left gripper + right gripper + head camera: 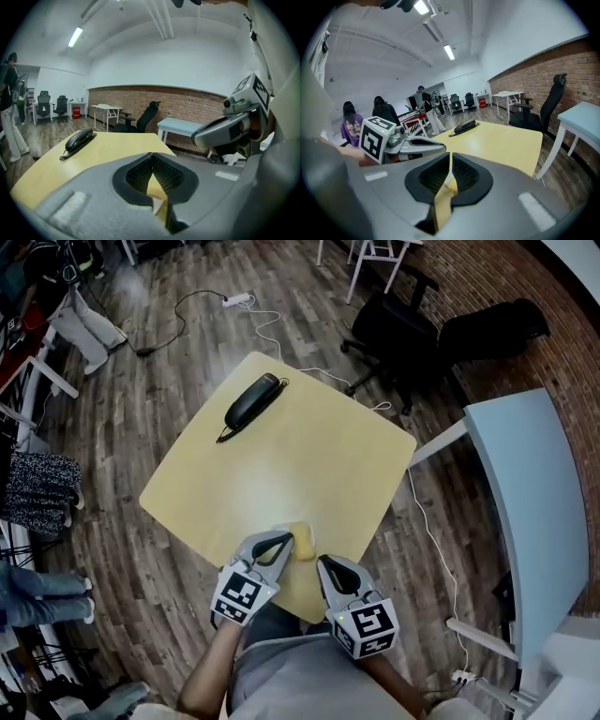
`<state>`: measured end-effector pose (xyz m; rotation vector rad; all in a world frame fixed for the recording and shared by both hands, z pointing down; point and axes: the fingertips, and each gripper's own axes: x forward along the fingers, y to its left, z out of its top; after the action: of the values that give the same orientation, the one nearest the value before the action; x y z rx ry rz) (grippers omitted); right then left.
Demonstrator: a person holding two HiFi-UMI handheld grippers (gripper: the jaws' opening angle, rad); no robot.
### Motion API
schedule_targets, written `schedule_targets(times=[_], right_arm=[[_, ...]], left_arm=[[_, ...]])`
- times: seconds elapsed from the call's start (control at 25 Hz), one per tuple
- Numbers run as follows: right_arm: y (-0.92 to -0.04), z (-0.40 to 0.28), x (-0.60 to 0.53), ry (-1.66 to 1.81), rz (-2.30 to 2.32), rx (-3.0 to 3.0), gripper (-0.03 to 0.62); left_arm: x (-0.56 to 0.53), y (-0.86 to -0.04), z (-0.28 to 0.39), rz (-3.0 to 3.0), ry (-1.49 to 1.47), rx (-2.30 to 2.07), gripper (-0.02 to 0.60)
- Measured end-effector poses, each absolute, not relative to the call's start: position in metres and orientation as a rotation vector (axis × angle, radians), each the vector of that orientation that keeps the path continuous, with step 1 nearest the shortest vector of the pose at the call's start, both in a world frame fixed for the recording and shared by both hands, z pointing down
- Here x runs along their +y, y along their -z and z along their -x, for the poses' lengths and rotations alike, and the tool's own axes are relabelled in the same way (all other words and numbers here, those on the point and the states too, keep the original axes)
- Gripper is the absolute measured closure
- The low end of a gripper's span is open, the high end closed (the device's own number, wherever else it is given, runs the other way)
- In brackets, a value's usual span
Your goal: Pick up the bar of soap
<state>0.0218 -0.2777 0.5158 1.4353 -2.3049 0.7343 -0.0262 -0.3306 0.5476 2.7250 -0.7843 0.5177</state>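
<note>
One counter [309,446]: pale yellow with rounded corners, it fills the middle of the head view and carries only two things.
Telephone [251,401]: a black handset with a coiled cord, at the far left corner, well apart from the work.
Left claw [277,541]: at the near edge, just left of the soap. Its jaws are together with nothing between them. Whether the tip touches the soap is not clear.
Right claw [330,564]: at the near edge, right of the soap and a little nearer. Its jaws are together but for a sliver of gap, and they hold nothing.
Bar of soap [302,542]: small and pale yellow, it lies flat close to the counter's near edge, between the two claw tips and closer to the left one.
Step in hand: by the look of it, the approach. The soap is not yet gripped.
Doing it well: probably spread the left claw's jaws first, since it is closest. Bring them down astride the bar's narrower sides, close firmly but without haste, and lift straight up.
Risk: soap is likely slick, and a nudge from closed jaws could slide it off the near edge.
</note>
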Motion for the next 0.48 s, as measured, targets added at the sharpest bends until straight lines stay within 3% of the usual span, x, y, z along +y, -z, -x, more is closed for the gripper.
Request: schedule_targets(times=[0.28,0.48], right_arm=[[-0.542,-0.026,-0.279,-0.884,-1.527,-2.228,0.556],[-0.576,-0.035,-0.280,-1.101,-1.613,-2.139,0.469]], left_arm=[[-0.348,-0.592,0.014,-2.788,-0.637,-0.615,0.577],[-0.348,-0.616,0.001,-2.804,-0.688,-0.479,0.577]])
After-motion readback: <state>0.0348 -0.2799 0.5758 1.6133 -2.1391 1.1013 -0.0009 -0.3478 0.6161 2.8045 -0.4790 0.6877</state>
